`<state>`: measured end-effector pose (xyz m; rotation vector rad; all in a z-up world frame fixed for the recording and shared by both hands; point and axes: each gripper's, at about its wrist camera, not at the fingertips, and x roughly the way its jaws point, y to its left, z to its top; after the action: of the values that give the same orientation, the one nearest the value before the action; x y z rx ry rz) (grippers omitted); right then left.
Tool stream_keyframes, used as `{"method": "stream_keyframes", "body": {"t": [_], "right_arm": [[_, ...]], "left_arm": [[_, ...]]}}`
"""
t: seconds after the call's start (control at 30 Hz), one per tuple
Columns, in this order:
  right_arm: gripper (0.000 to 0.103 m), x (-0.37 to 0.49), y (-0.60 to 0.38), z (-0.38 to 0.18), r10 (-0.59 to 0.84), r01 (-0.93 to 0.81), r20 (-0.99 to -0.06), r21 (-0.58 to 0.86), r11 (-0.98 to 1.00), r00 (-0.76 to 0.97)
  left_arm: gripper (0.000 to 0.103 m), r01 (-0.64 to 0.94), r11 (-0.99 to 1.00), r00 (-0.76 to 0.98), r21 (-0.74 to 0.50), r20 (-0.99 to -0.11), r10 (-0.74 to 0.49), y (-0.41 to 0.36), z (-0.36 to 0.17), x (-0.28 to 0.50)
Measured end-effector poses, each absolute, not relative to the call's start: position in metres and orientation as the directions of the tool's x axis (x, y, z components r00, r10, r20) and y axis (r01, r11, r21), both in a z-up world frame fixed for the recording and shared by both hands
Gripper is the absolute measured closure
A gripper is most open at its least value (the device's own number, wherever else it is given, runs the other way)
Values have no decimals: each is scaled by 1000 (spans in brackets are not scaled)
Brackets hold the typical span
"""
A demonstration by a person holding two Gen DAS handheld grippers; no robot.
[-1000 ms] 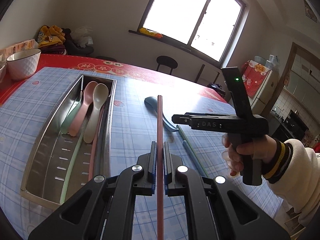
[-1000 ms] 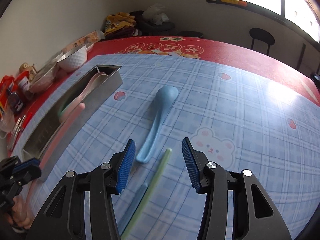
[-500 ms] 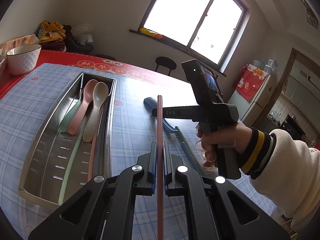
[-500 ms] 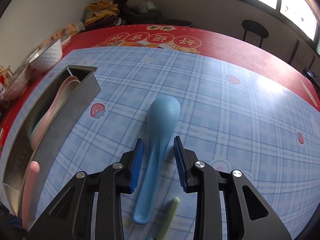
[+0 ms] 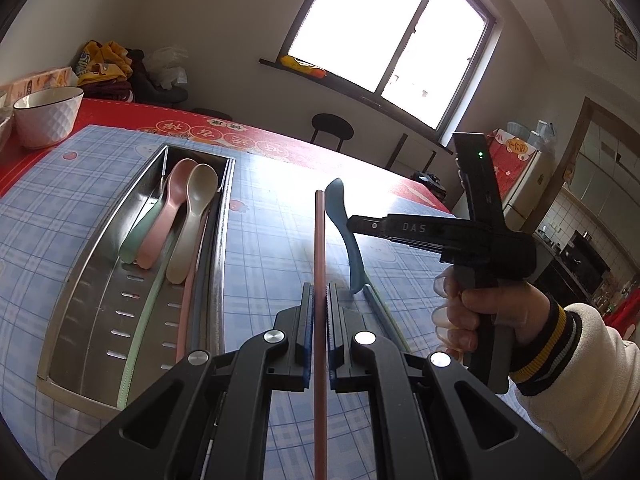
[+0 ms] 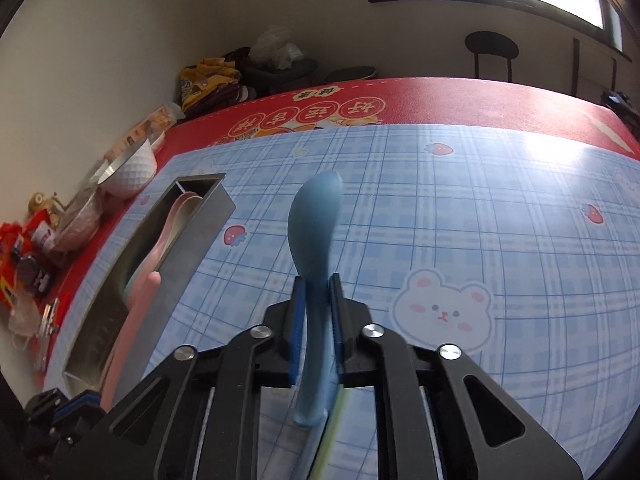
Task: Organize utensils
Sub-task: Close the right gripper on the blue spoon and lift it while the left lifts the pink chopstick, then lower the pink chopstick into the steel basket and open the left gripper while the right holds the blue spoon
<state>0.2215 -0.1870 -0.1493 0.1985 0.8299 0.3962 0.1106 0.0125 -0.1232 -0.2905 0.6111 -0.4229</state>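
My left gripper (image 5: 319, 292) is shut on a pink chopstick (image 5: 320, 248) that points forward over the blue checked cloth. To its left lies the long steel tray (image 5: 100, 280), holding a green, a pink and a beige spoon plus several chopsticks. My right gripper (image 6: 318, 284) is shut on the handle of a blue spoon (image 6: 316, 216), whose bowl points away and tilts upward. In the left wrist view that blue spoon (image 5: 340, 224) hangs from the right gripper (image 5: 360, 225), which a hand holds just right of the chopstick.
A blue and a green chopstick (image 5: 384, 320) lie on the cloth under the right gripper. A white bowl (image 5: 46, 120) and snack packets (image 6: 24, 248) sit along the table's left side. A black stool (image 5: 332, 128) stands beyond the far edge.
The right gripper's jaws closed on the blue spoon's handle and raised the spoon off the cloth. The left gripper kept still with the pink chopstick.
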Motion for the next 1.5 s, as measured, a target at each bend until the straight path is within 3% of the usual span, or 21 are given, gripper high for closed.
{"method": "stream_keyframes", "body": {"t": [0.27, 0.67, 1.07, 1.4, 1.43, 1.5], "right_arm": [[100, 208, -191, -159, 426, -249, -674, 348, 904, 604], [98, 219, -149, -157, 461, -370, -716, 296, 880, 524], [97, 215, -119, -153, 508, -451, -728, 301, 840, 460], [97, 221, -76, -152, 506, -497, -759, 280, 821, 409], [96, 221, -73, -153, 503, -496, -764, 278, 823, 406], [73, 223, -70, -156, 492, -484, -771, 276, 831, 405]], "left_arm": [[97, 294, 883, 738, -366, -500, -453, 9, -123, 110], [97, 265, 884, 758, -385, -484, -438, 17, -122, 107], [97, 272, 886, 825, -375, -383, -416, 35, -89, 88], [97, 156, 895, 853, -418, -400, -336, 85, -77, 92], [97, 150, 897, 855, -416, -401, -329, 87, -77, 92], [97, 142, 899, 858, -413, -402, -321, 90, -76, 91]]}}
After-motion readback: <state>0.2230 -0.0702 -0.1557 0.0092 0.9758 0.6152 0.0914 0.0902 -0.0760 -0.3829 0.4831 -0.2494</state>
